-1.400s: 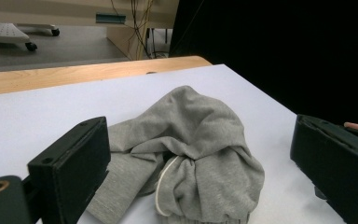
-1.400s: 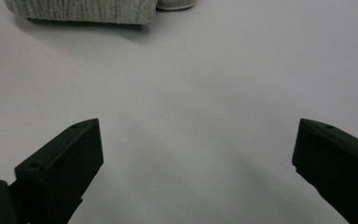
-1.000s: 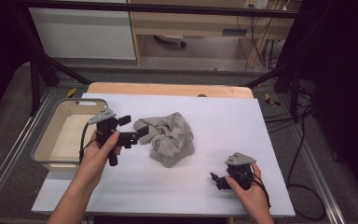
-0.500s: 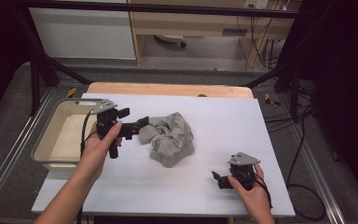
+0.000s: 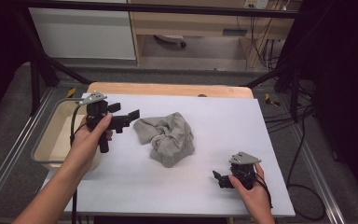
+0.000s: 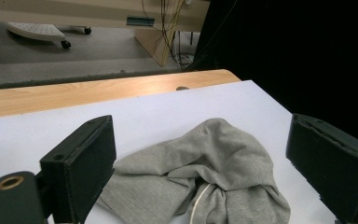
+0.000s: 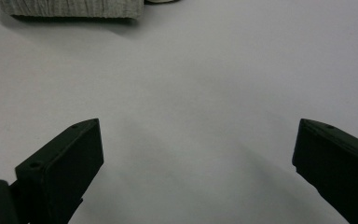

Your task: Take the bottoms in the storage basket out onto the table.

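Left of the crumpled grey garment (image 5: 167, 137) on the white table (image 5: 261, 140), the high view has the left gripper (image 5: 133, 115) raised and drawn back a little from where it was a second ago, when its jaws reached into the near edge of the cloth; now the tips sit just beside that edge, apparently off it. A cream tub (image 5: 51, 140) stands left of the garment beyond the hand, and the right gripper (image 5: 217, 178) rests well apart, below and right of the garment, scarcely moved. Along the left gripper view, the jaws stand wide apart with nothing between them, the grey garment (image 6: 205, 186) lying just ahead and below, a pale cord showing in its folds. Along the right gripper view, the jaws are likewise spread wide over bare table, a ribbed hem of the garment (image 7: 70, 8) far ahead. I judge the left claw is lining up for a fresh grab.
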`<move>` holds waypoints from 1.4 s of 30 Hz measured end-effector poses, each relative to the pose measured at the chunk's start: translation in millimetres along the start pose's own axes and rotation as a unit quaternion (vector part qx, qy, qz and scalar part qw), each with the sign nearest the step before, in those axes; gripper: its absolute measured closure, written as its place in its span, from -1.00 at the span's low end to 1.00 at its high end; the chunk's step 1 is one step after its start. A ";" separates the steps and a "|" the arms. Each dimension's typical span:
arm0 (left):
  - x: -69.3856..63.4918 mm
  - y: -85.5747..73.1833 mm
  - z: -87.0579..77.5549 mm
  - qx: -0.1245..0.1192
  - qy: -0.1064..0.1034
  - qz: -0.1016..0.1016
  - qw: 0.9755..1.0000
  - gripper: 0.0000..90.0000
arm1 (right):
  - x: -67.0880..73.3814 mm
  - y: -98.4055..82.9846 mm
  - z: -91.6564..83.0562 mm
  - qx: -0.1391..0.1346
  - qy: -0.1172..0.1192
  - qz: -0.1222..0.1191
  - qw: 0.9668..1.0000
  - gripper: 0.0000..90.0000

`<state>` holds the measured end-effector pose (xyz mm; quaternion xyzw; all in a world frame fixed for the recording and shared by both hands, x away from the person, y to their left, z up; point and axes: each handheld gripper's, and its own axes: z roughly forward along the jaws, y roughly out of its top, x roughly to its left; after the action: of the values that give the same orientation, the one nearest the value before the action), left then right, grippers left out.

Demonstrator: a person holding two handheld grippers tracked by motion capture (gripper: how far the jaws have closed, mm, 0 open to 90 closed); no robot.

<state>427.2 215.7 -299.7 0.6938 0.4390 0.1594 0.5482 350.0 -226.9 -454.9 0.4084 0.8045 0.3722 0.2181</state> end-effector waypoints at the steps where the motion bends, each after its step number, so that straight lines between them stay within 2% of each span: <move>1: 0.0 0.0 0.0 0.000 0.000 0.000 1.000 -0.82 | 0.0 0.0 0.0 0.000 0.000 0.000 1.000 -0.94; 9: 4.0 1.3 -7.3 -0.006 -0.007 -0.001 1.000 -0.82 | 0.4 -0.4 1.2 0.006 0.000 -0.004 1.000 -0.94; 14: 7.6 1.7 -15.6 -0.014 -0.001 0.005 1.000 -0.83 | -4.4 -0.1 -1.8 -0.008 -0.010 0.008 1.000 -0.94; 19: 10.2 1.1 -25.6 -0.024 0.002 0.005 1.000 -0.84 | -5.1 1.5 -5.3 -0.018 -0.009 0.006 1.000 -0.94; 20: 10.4 0.3 -28.0 -0.026 0.000 0.004 1.000 -0.84 | -6.5 2.3 -8.8 -0.029 -0.014 0.011 0.999 -0.95; 25: 10.6 0.8 -33.2 -0.024 0.004 0.014 1.000 -0.84 | -8.0 2.3 -11.0 -0.032 -0.018 0.015 0.999 -0.95; 30: 15.8 2.0 -46.1 -0.017 0.009 0.017 1.000 -0.86 | -6.9 3.3 -13.5 -0.041 -0.016 0.018 0.999 -0.95; 32: 18.5 1.7 -55.3 -0.006 0.018 0.026 0.999 -0.89 | -8.1 2.2 -11.7 -0.034 -0.017 0.015 0.999 -0.95; 34: 19.7 1.6 -58.1 -0.005 0.018 0.026 0.999 -0.89 | -7.7 2.1 -11.0 -0.030 -0.016 0.017 0.999 -0.95; 38: 27.0 1.2 -70.3 -0.019 0.019 0.020 0.999 -0.89 | -6.2 2.1 -8.5 -0.023 -0.016 0.010 1.000 -0.95; 42: 37.7 -1.8 -81.8 -0.030 0.031 0.011 0.999 -0.89 | -4.1 1.9 -6.7 -0.016 -0.012 0.004 1.000 -0.95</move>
<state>390.1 296.0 -282.7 0.6761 0.4434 0.1998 0.5535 348.8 -232.3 -449.0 0.4126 0.7940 0.3809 0.2330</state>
